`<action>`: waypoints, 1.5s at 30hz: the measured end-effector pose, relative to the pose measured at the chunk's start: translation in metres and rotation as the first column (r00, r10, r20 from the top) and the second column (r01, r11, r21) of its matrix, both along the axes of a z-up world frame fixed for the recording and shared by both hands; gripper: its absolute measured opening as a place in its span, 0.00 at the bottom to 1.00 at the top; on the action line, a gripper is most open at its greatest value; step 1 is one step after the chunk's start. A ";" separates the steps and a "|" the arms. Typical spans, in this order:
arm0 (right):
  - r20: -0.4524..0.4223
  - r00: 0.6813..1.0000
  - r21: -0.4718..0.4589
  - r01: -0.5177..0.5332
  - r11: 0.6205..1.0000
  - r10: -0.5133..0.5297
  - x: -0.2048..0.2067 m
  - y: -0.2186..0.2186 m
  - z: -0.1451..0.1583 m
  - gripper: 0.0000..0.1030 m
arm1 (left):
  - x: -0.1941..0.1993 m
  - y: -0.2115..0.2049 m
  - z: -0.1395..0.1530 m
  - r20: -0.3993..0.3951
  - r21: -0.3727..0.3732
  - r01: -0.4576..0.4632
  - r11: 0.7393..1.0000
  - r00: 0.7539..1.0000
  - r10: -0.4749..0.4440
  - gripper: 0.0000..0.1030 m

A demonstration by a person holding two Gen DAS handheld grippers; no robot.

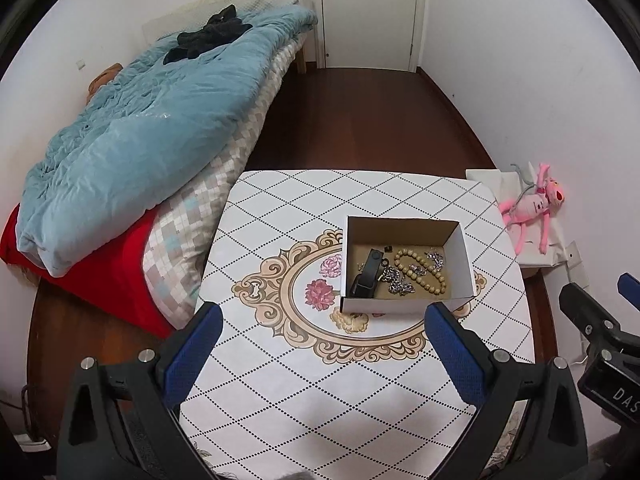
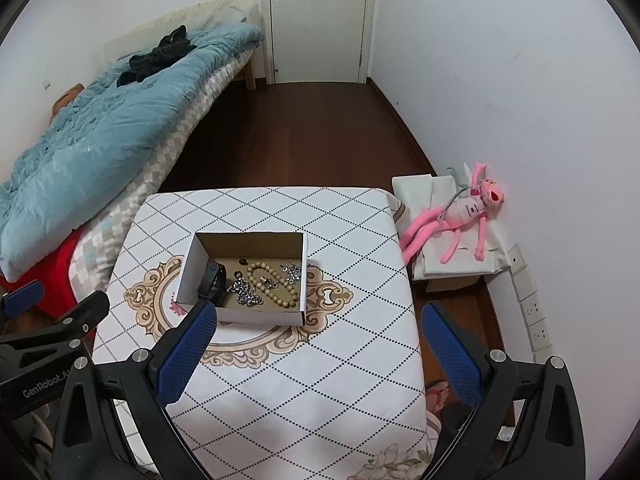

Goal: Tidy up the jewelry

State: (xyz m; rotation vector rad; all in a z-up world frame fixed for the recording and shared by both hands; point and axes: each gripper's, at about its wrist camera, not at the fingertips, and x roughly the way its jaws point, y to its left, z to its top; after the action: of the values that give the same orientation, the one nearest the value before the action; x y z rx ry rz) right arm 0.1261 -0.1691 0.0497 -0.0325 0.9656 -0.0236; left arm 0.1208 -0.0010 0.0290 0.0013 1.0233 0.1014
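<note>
A white cardboard box (image 1: 408, 304) (image 2: 192, 264) stands open on the patterned table (image 1: 320, 392) (image 2: 320, 380). Inside lie a beige bead bracelet (image 1: 424, 272) (image 2: 272, 286), silver chain pieces (image 1: 398, 282) (image 2: 245, 292), a black watch-like band (image 1: 366, 274) (image 2: 210, 280) and small dark bits. My left gripper (image 1: 324, 312) is open and empty, above the table in front of the box. My right gripper (image 2: 318, 312) is open and empty, in front of the box and to its right.
A bed with a blue quilt (image 1: 132, 136) (image 2: 92, 132) lies along the table's left. A pink plush toy (image 1: 532, 204) (image 2: 460, 216) lies on a white box by the right wall. A door (image 1: 368, 12) stands at the far end, past wooden floor.
</note>
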 end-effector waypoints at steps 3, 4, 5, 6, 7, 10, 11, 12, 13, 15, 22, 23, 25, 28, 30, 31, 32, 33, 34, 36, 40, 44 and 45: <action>-0.009 1.000 0.000 0.003 1.000 -0.003 0.001 0.000 -0.002 1.00 | 0.000 0.000 -0.003 -0.009 0.000 0.001 1.000 1.000 -0.001 1.00; -0.012 1.000 0.000 0.000 1.000 0.000 0.001 -0.001 -0.002 1.00 | 0.000 0.000 -0.003 -0.006 0.000 0.000 1.000 1.000 0.000 1.00; -0.016 1.000 -0.001 -0.001 1.000 0.001 0.001 0.000 -0.003 1.00 | 0.000 0.000 -0.003 -0.005 -0.001 0.000 1.000 1.000 0.000 1.00; -0.018 1.000 -0.003 -0.001 1.000 0.001 0.002 0.000 -0.003 1.00 | -0.001 0.000 -0.003 -0.005 -0.002 0.000 1.000 1.000 0.000 1.00; -0.022 1.000 -0.004 -0.004 1.000 0.004 0.002 0.001 -0.005 1.00 | -0.001 0.000 -0.003 -0.005 -0.004 -0.001 1.000 1.000 0.001 1.00; -0.024 1.000 -0.010 -0.005 1.000 0.005 0.002 0.001 -0.005 1.00 | -0.002 0.001 -0.002 -0.004 -0.012 -0.003 1.000 1.000 0.003 1.00; -0.025 1.000 -0.009 -0.004 1.000 0.004 0.003 0.001 -0.006 1.00 | -0.002 0.002 -0.001 -0.001 -0.011 -0.004 1.000 1.000 0.004 1.00; -0.025 1.000 -0.010 -0.005 1.000 0.004 0.002 0.001 -0.006 1.00 | -0.002 0.001 -0.001 -0.002 -0.011 -0.002 1.000 1.000 0.002 1.00; -0.026 1.000 -0.011 -0.004 1.000 0.004 0.003 0.002 -0.006 1.00 | -0.002 0.002 -0.001 -0.004 -0.012 -0.002 1.000 1.000 0.002 1.00; -0.029 1.000 -0.012 -0.002 1.000 0.002 0.003 0.002 -0.007 1.00 | -0.003 0.002 0.000 -0.003 -0.017 -0.003 1.000 1.000 0.003 1.00; -0.030 1.000 -0.011 -0.002 1.000 0.002 0.002 0.001 -0.007 1.00 | -0.005 0.003 0.005 0.007 -0.019 -0.006 1.000 1.000 0.006 1.00; -0.030 1.000 -0.011 -0.003 1.000 0.003 0.002 0.002 -0.007 1.00 | -0.005 0.003 0.006 0.009 -0.021 -0.006 1.000 1.000 0.006 1.00; -0.031 1.000 -0.012 -0.005 1.000 0.005 0.002 0.002 -0.006 1.00 | -0.005 0.004 0.007 0.010 -0.022 -0.006 1.000 1.000 0.007 1.00; -0.031 0.999 -0.011 -0.006 1.000 0.006 0.002 0.002 -0.006 1.00 | -0.005 0.004 0.007 0.009 -0.023 -0.006 1.000 1.000 0.006 1.00; -0.031 0.999 -0.015 -0.010 1.000 0.009 0.001 0.003 -0.005 1.00 | -0.005 0.004 0.007 0.008 -0.022 -0.005 1.000 1.000 0.006 1.00; -0.031 0.999 -0.015 -0.012 1.000 0.012 0.001 0.004 -0.004 1.00 | -0.005 0.004 0.007 0.008 -0.024 -0.007 1.000 1.000 0.007 1.00; -0.031 0.999 -0.015 -0.013 1.000 0.013 0.001 0.004 -0.004 1.00 | -0.005 0.005 0.008 0.008 -0.026 -0.007 1.000 1.000 0.007 1.00; -0.032 0.999 -0.018 -0.015 1.000 0.014 0.001 0.004 -0.004 1.00 | -0.005 0.005 0.009 0.008 -0.026 -0.007 1.000 1.000 0.007 1.00; -0.033 0.999 -0.018 -0.016 1.000 0.016 0.001 0.005 -0.003 1.00 | -0.006 0.005 0.009 0.009 -0.024 -0.006 1.000 1.000 0.007 1.00; -0.036 0.999 -0.018 -0.020 1.000 0.020 0.002 0.005 -0.004 1.00 | -0.006 0.005 0.009 0.008 -0.026 -0.006 1.000 1.000 0.006 1.00; -0.038 0.999 -0.018 -0.023 1.000 0.022 0.002 0.006 -0.004 1.00 | -0.005 0.005 0.009 0.007 -0.025 -0.007 1.000 1.000 0.007 1.00; -0.038 0.999 -0.019 -0.026 0.999 0.025 0.002 0.006 -0.004 1.00 | -0.006 0.006 0.009 0.006 -0.026 -0.005 1.000 1.000 0.005 1.00; -0.040 0.999 -0.018 -0.026 1.000 0.025 0.002 0.006 -0.004 1.00 | -0.007 0.006 0.009 0.005 -0.025 -0.005 1.000 1.000 0.005 1.00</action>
State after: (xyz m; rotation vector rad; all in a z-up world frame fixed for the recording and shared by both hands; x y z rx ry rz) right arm 0.1283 -0.1630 0.0456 -0.0626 1.0049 -0.0085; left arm 0.1140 0.0053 0.0382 -0.0243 1.0200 0.0934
